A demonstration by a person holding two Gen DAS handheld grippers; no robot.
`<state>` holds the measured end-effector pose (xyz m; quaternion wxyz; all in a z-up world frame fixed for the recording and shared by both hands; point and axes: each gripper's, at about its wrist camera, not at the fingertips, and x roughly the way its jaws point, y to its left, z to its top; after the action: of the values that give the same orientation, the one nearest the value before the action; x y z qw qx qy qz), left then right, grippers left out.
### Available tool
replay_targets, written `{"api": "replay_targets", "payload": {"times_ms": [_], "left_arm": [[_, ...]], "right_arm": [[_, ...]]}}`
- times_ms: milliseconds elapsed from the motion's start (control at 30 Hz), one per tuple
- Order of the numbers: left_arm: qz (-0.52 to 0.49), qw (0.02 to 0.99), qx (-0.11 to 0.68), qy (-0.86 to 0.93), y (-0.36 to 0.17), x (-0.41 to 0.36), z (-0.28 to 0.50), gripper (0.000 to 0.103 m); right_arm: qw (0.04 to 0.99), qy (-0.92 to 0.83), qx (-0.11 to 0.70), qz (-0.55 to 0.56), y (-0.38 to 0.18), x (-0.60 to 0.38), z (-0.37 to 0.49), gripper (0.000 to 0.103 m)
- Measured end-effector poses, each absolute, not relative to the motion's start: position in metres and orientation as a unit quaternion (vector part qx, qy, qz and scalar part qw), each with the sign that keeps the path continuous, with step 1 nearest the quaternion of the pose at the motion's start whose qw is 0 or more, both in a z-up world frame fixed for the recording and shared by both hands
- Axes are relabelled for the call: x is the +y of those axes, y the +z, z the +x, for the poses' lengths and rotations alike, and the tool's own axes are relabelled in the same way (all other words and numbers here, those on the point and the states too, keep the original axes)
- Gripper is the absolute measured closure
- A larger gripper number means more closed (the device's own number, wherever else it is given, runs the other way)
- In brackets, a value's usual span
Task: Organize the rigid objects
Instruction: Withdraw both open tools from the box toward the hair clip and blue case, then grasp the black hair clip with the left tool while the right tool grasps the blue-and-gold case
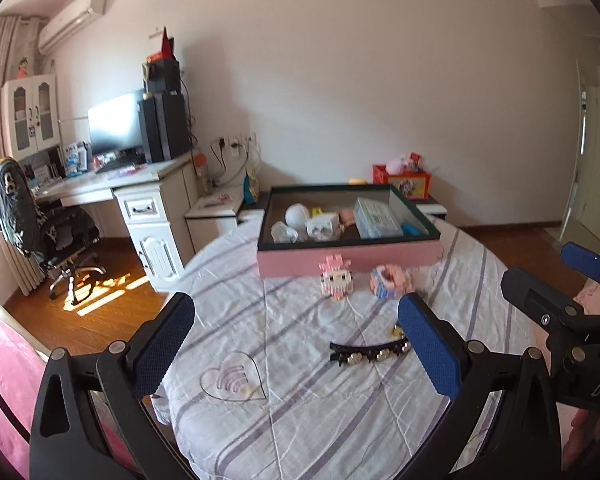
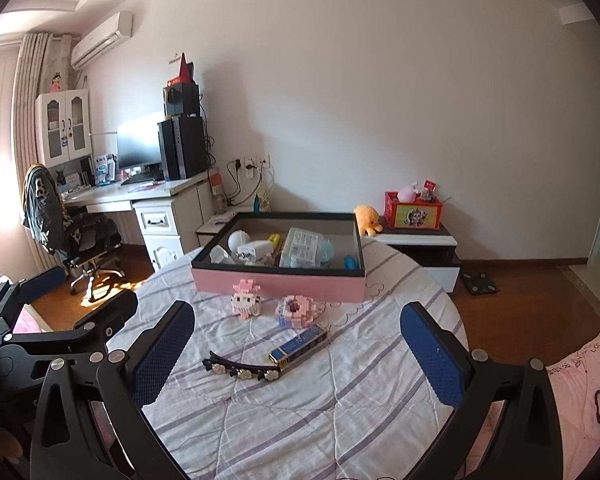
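A pink box [image 1: 348,262] [image 2: 278,286] with a dark rim stands at the far side of the striped cloth, holding several small items. In front of it sit a pink block figure [image 1: 335,278] [image 2: 246,302] and a pink-and-blue block donut [image 1: 390,280] [image 2: 298,312]. Nearer lie a black jewelled hair clip [image 1: 368,352] [image 2: 242,370], a blue and gold harmonica [image 2: 298,346] and a clear heart-shaped piece [image 1: 234,378]. My left gripper [image 1: 296,344] hangs open above the cloth with nothing between its fingers. My right gripper [image 2: 298,352] is likewise open and holds nothing.
The round table [image 1: 340,420] has a striped cloth. A desk with a monitor [image 1: 116,128] and an office chair [image 1: 40,224] stand at the left. A low cabinet [image 2: 420,240] with a red box and an orange plush stands behind. Pink fabric [image 1: 4,380] lies at the lower left.
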<state>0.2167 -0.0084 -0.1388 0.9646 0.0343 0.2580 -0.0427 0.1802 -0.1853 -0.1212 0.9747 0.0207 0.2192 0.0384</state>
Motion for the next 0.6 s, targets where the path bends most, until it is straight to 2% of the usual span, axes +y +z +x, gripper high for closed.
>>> {"api": "replay_targets", "payload": {"times_ms": [300,600], "left_arm": [[0.053,0.924,0.372,-0.074,-0.213,-0.033,0.265,0.0],[0.134,0.901,0.394,-0.124,-0.243,-0.072,0.294,0.0]], "right_arm": [[0.944,0.018,0.327,0.041,-0.203,-0.215,0.238,0.0],[0.928,0.007,0.367,0.064,-0.234,-0.243,0.264,0.0]]}}
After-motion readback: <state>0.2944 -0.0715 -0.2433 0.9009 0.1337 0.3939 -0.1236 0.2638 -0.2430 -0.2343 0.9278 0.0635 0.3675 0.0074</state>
